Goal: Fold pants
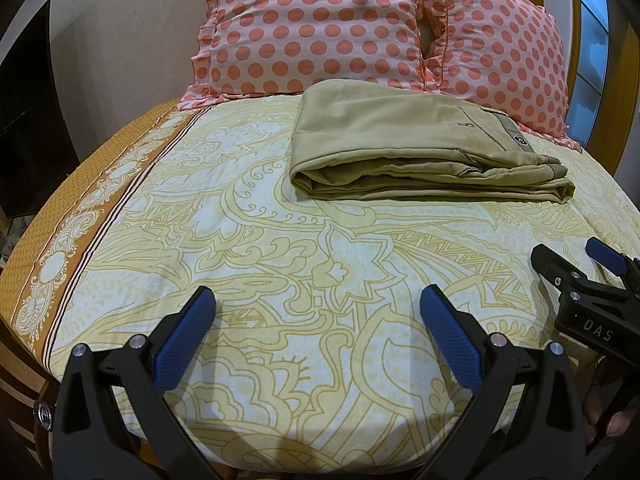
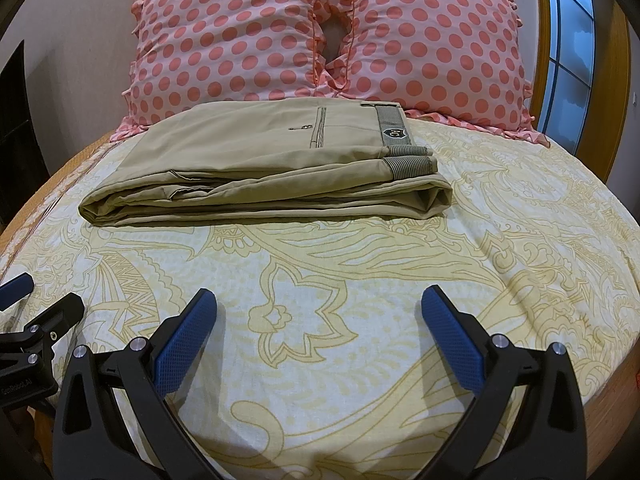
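Note:
Khaki pants [image 1: 404, 144] lie folded in a flat stack on the bed, waistband to the right; they also show in the right wrist view [image 2: 264, 172]. My left gripper [image 1: 316, 300] is open and empty, low over the sheet, well short of the pants. My right gripper [image 2: 318, 300] is open and empty, also short of the pants. The right gripper shows at the right edge of the left wrist view [image 1: 568, 256], and the left gripper at the left edge of the right wrist view [image 2: 40, 292].
The bed has a yellow-and-white patterned sheet [image 1: 248, 240] with an orange border on the left [image 1: 48, 248]. Two pink polka-dot pillows [image 2: 328, 36] lean behind the pants. A wooden headboard and window [image 2: 568, 40] are at the right.

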